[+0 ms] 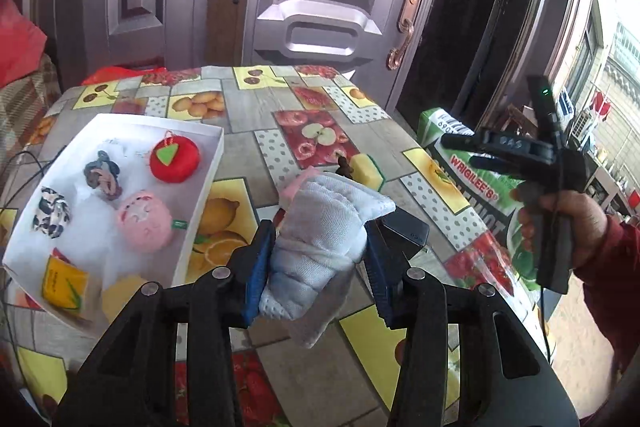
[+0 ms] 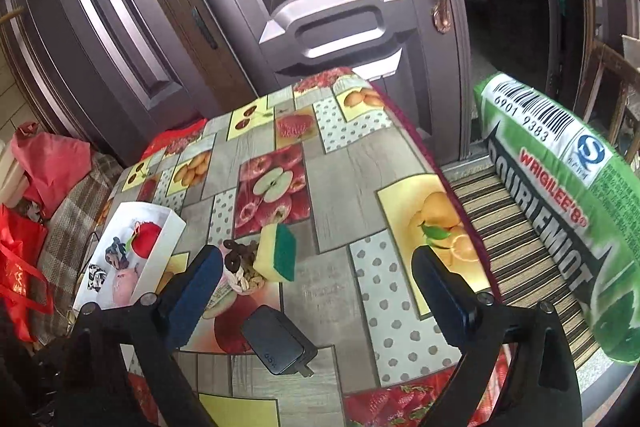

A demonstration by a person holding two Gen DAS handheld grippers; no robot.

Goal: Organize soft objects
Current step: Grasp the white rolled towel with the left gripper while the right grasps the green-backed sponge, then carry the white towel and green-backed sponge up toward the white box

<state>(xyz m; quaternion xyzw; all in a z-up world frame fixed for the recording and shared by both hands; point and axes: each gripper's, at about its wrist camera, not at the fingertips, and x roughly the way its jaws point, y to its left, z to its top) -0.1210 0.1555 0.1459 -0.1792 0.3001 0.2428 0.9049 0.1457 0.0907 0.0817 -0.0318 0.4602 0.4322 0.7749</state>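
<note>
Over a table (image 1: pixel 256 115) covered in a fruit-print cloth, the left gripper (image 1: pixel 316 259) is clamped on a rolled pale grey sock (image 1: pixel 320 239), held just right of a white tray (image 1: pixel 120 125) containing a red apple plush (image 1: pixel 174 155), a pink plush (image 1: pixel 144 221) and other small soft items. The right gripper (image 2: pixel 318 291) hangs with jaws spread and empty above a yellow-and-green sponge (image 2: pixel 277 253) and a dark charger (image 2: pixel 276 341).

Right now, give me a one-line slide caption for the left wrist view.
Left gripper shut on a rolled grey sock above the fruit-print table, white box of soft toys alongside.
</note>
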